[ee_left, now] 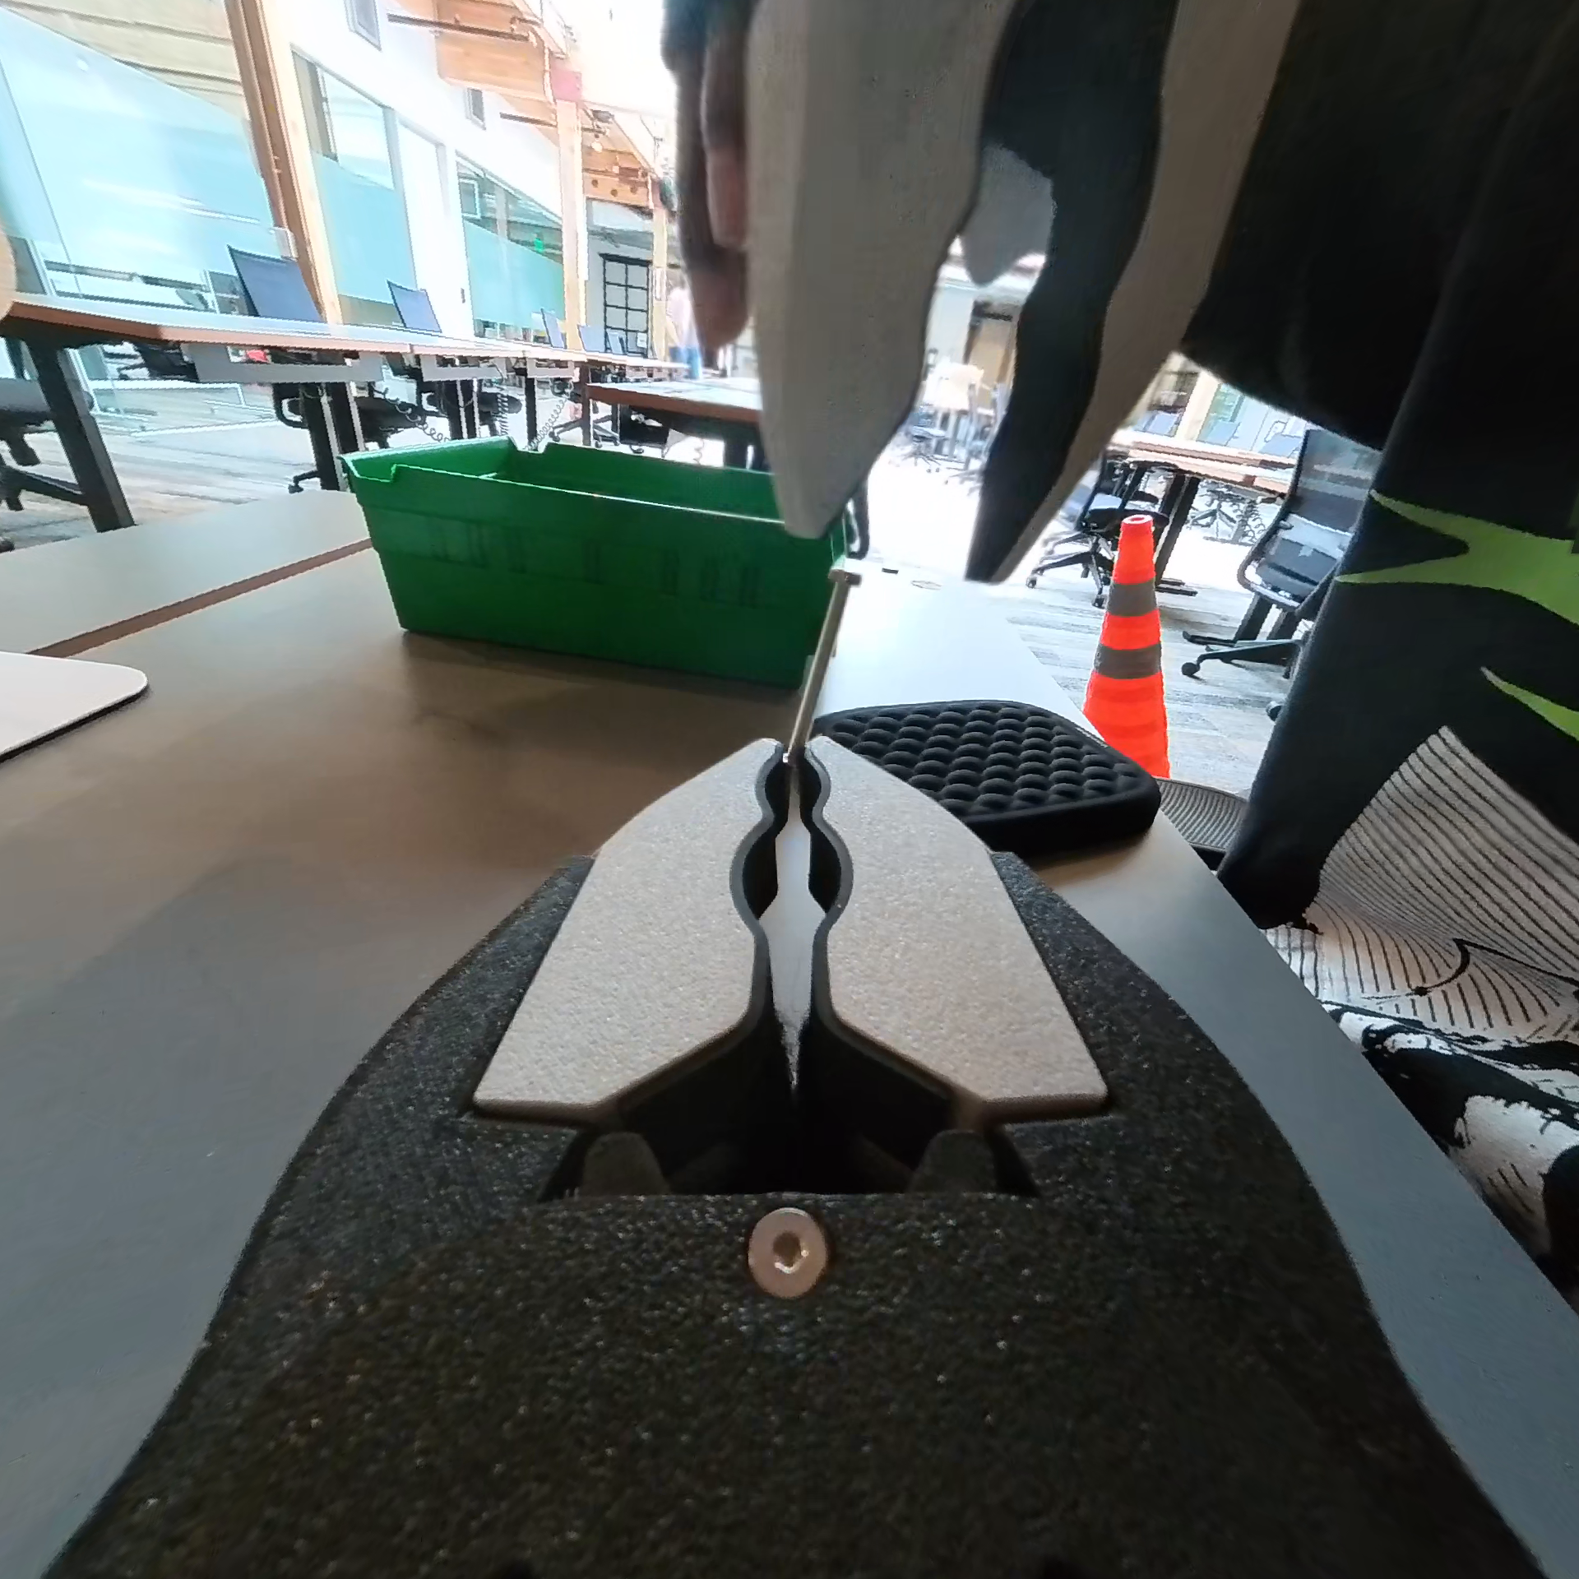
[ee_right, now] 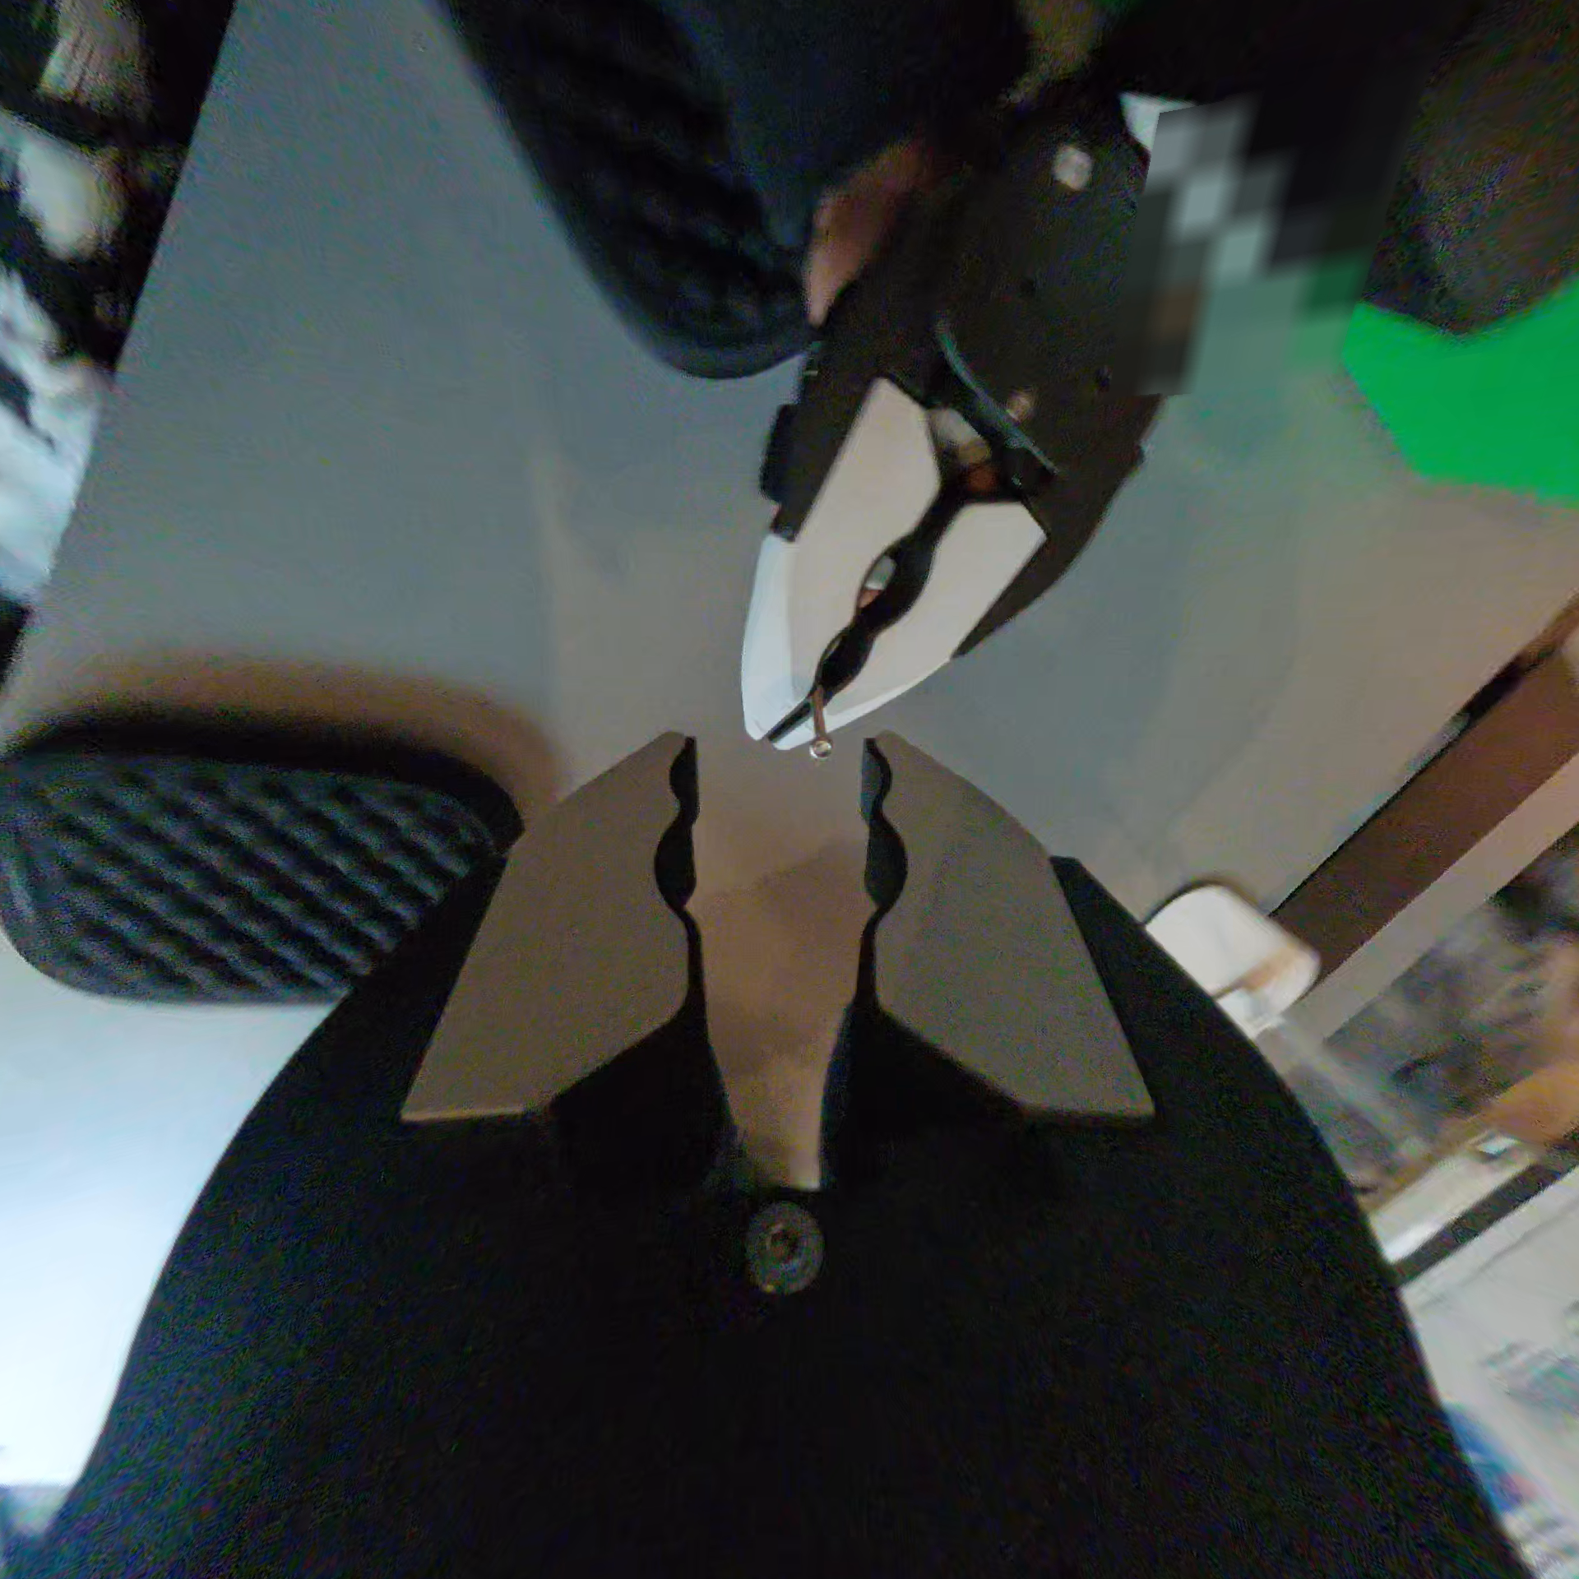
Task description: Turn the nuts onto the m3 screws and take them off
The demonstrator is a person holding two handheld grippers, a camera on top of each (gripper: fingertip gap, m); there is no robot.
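My left claw [ee_left: 790, 756] clenched on a long m3 screw [ee_left: 818, 671] at its tips, shank rising ahead, head just under my right claw [ee_right: 777, 743], which hangs released above it, green bin [ee_left: 589, 564] beyond, black honeycomb pad [ee_left: 983, 773] right of the left tips

A long, thin silver screw [ee_left: 818, 662] sticks out from the very tips of the left fingers [ee_left: 683, 897], which are pinched on its bottom end. It points up and leans a little to the right. Its small flat head [ee_left: 844, 578] is at the top, in the air, just under the open right fingers [ee_left: 820, 376] and not touching them. From above, the head [ee_right: 818, 748] shows as a tiny shiny round dot between those two tips. No nut can be made out on it.
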